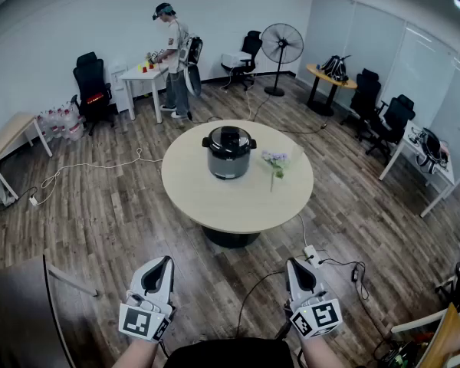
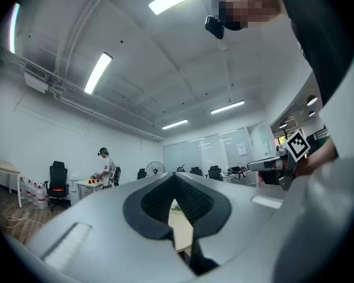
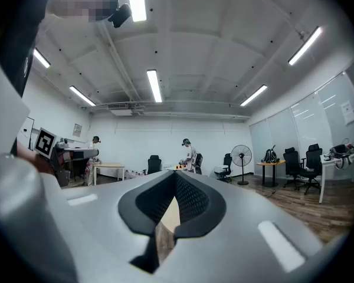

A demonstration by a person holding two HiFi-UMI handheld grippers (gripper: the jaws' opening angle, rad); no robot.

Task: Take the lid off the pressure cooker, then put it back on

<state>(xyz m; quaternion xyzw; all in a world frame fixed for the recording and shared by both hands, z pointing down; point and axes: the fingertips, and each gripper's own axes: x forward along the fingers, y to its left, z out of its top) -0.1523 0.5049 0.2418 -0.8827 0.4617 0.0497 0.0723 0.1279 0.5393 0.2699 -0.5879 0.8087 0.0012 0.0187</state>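
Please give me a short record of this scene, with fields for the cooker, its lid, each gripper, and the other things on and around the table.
cooker: pressure cooker stands near the middle of the round table
lid: lid is on the cooker
left gripper: left gripper shut, empty, held low, short of the table
right gripper: right gripper shut, empty, also short of the table
also on table: flowers, right of the cooker in the head view
background: person at a white desk; standing fan

Cooker: black-lidded grey round pressure cooker (image 1: 229, 152), glossy lid, metallic-looking body.
Table: pale round table (image 1: 215, 202), smooth matt top.
Floor: brown wood-plank floor (image 1: 115, 213), faint sheen.
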